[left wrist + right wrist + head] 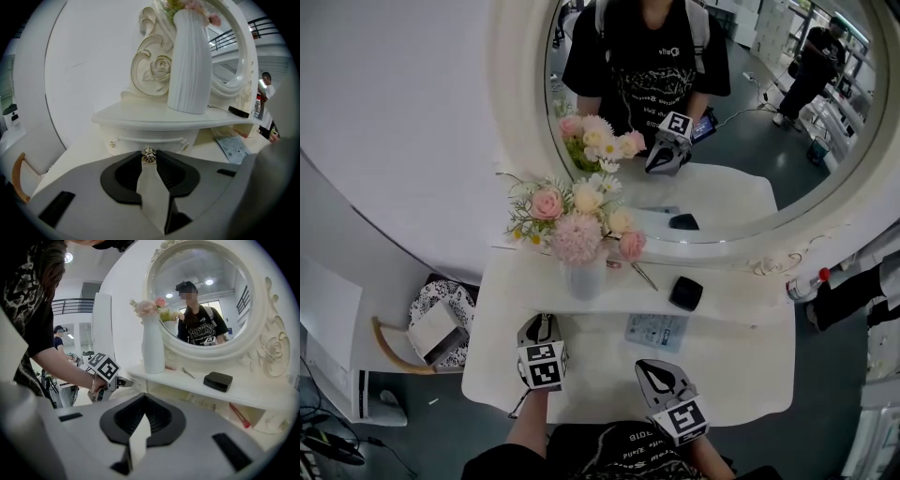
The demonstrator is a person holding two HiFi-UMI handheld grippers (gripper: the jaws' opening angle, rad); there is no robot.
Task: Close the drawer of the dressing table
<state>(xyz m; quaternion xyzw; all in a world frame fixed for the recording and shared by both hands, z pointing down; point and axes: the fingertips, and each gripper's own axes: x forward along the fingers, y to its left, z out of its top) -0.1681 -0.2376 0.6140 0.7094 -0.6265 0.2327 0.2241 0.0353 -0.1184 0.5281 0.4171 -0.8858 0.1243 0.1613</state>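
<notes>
- The left hand-held gripper [538, 326] pinches the small metal knob [149, 156] of the drawer [150, 139], which sits under the shelf [140, 117] at 12 o'clock from the jaws.
- Best to push straight toward 12 o'clock and keep the pinch level, so the front does not skew.
- Go gently, since the white vase [189, 65] stands directly above.
- The right hand-held gripper [144, 416], at 4 o'clock over the counter [741, 375], is pressed together and empty.

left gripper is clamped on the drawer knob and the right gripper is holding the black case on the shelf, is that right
Not quite. The left gripper is clamped on the drawer knob, but the right gripper holds nothing. The right gripper view shows its jaws together and empty, and the black case lies on the shelf, well clear of them.
</notes>
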